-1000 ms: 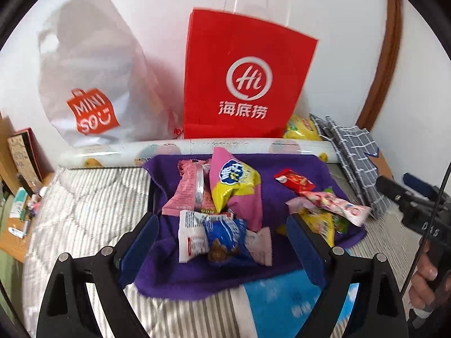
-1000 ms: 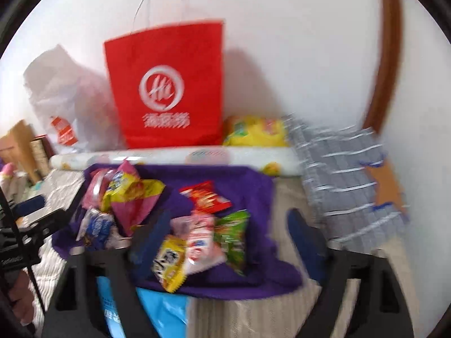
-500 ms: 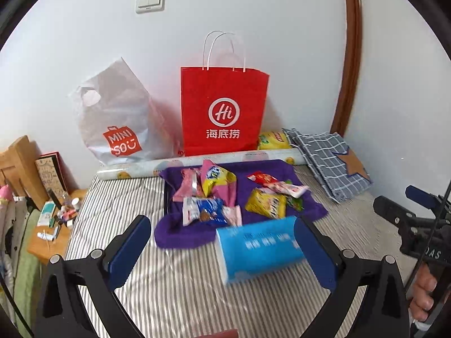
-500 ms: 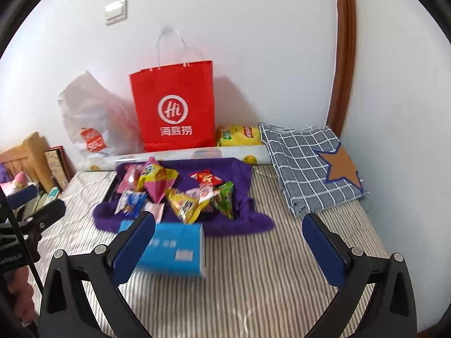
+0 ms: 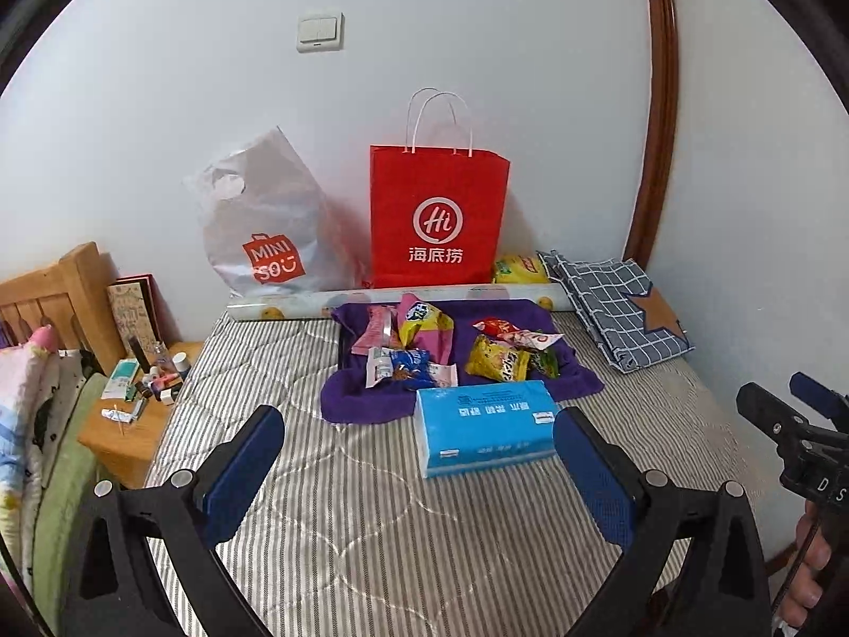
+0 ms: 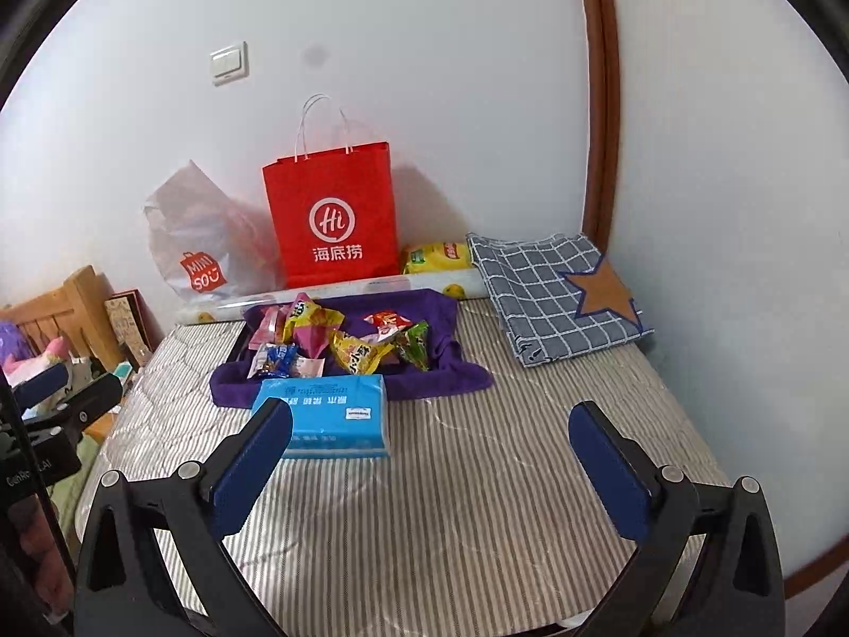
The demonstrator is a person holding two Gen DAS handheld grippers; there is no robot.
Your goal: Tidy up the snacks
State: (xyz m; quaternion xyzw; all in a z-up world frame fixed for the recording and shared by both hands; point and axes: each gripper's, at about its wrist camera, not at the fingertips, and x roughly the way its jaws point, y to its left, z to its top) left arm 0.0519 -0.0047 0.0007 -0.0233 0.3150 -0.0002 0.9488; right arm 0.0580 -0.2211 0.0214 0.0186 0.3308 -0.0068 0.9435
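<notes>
Several snack packets lie piled on a purple cloth (image 5: 366, 398) (image 6: 451, 371) on the striped bed: a yellow-pink bag (image 5: 424, 326) (image 6: 310, 326), a blue cookie packet (image 5: 406, 363) (image 6: 276, 358), a yellow packet (image 5: 496, 363) (image 6: 358, 353), a red one (image 5: 496, 326) (image 6: 387, 321) and a green one (image 6: 416, 345). A blue tissue pack (image 5: 485, 427) (image 6: 331, 414) lies in front of the cloth. My left gripper (image 5: 419, 456) is open and empty, well back from the snacks. My right gripper (image 6: 430, 456) is open and empty too.
A red paper bag (image 5: 438, 217) (image 6: 334, 217) and a grey Miniso bag (image 5: 260, 228) (image 6: 196, 244) lean on the wall. A checked folded cloth (image 5: 615, 308) (image 6: 552, 286) lies right. A wooden bedside table (image 5: 132, 419) with small items stands left.
Both grippers have pulled far back from the snack pile and risen; the whole bed and the tissue pack have come into view. Both stay open.
</notes>
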